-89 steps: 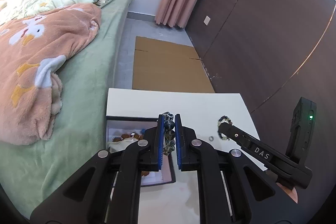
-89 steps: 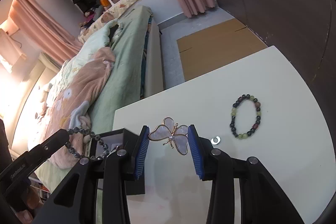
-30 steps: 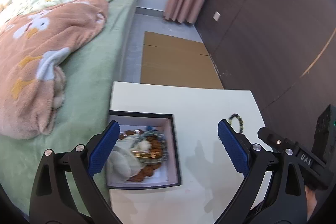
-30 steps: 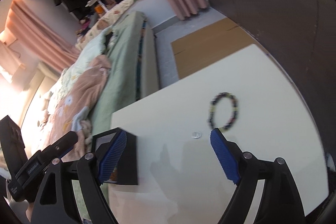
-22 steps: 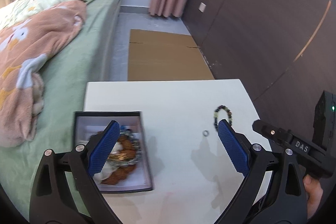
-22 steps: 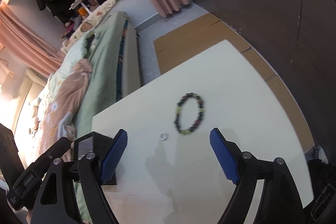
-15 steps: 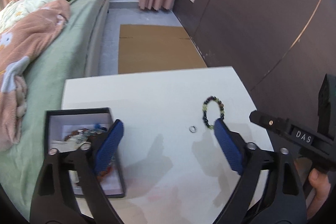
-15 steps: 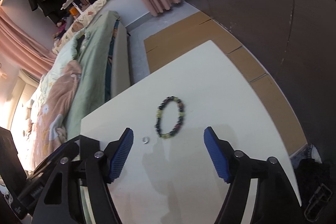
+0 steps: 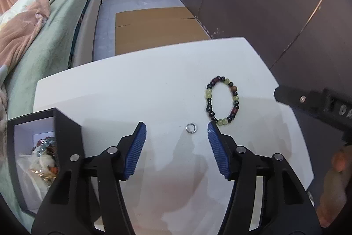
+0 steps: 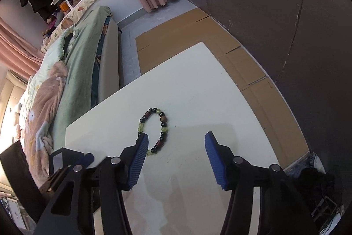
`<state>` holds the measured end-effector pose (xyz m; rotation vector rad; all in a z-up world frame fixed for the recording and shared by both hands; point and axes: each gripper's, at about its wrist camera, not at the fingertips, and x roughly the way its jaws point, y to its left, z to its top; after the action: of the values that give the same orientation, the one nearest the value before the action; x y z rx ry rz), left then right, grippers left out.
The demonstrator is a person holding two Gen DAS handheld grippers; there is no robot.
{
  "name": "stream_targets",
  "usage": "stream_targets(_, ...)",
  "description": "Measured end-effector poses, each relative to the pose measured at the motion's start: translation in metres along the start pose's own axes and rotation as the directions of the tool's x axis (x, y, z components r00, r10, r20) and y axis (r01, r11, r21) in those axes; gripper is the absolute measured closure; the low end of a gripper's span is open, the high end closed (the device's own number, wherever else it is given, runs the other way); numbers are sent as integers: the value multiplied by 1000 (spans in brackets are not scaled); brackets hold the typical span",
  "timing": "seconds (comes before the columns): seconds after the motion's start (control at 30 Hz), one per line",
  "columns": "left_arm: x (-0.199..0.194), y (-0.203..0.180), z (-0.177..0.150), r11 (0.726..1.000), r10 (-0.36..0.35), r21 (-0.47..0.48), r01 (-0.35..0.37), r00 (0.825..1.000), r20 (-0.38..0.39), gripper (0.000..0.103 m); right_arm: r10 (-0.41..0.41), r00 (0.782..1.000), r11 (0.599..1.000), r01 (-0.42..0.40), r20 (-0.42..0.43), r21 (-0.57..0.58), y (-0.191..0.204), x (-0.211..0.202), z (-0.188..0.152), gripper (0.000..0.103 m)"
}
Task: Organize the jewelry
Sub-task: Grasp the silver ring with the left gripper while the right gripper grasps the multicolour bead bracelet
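A beaded bracelet point(image 9: 222, 100) of dark, green and brown beads lies on the white table point(image 9: 132, 85). A small silver ring point(image 9: 190, 127) lies just left of it. My left gripper point(image 9: 176, 148) is open and empty, with the ring between and just beyond its fingertips. A black jewelry box point(image 9: 37, 158) at the left holds several pieces. My right gripper point(image 10: 175, 156) is open and empty; the bracelet point(image 10: 154, 130) lies by its left fingertip. The box point(image 10: 66, 158) shows at its lower left.
A bed with green sheet and pink blanket point(image 9: 33, 36) runs along the table's left side. Flat cardboard point(image 9: 154, 25) lies on the floor beyond the table. A dark wall panel point(image 9: 275, 3) stands at the right. The right gripper's body point(image 9: 312, 102) reaches in from the right.
Both grippers let go of their pieces, which now lie in the box, and opened. Both have swung right and lowered toward the ring and bracelet.
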<state>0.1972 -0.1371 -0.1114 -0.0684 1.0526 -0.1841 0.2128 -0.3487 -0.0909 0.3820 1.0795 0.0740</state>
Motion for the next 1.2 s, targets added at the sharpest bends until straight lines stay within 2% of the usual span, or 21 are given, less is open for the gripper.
stream_targets(0.1,11,-8,-1,1000,7,17,-7,1000,-19,51,3,1000,1000,-3,-5,1,0,2,4,50)
stream_targets(0.23,25,-16,-3,999,24,39,-22,999,-45,64,-6,1000,1000,6,-11,-3,0,5,6,50)
stream_targets(0.33,28,-20,-4,997,49,53,-48,998,-30,70,-15,1000,1000,14,-20,-7,0,10,7,50)
stream_targets(0.4,28,-23,-5,995,80,66,-79,997,-20,80,-20,999,1000,19,-25,-16,1,14,8,50)
stream_targets(0.43,29,-24,-5,992,104,76,-102,994,-19,89,-21,999,1000,20,-28,-19,2,16,8,51)
stream_targets(0.57,25,-14,-2,999,37,38,-36,998,-41,89,-21,999,999,19,-48,-40,11,27,7,57)
stream_targets(0.7,13,-4,3,1000,18,18,-17,1000,-19,89,-43,997,996,38,-60,-77,23,38,4,61)
stream_targets(0.87,2,8,8,1000,9,-11,-9,1000,2,89,-62,996,994,56,-59,-92,32,50,1,66)
stream_targets(1.03,-3,17,10,1000,10,-23,-9,1000,10,89,-98,994,987,92,-42,-131,43,60,-1,67)
stream_targets(1.2,-9,25,11,999,11,-36,-10,1000,19,89,-178,984,967,170,-27,-191,57,70,-7,68)
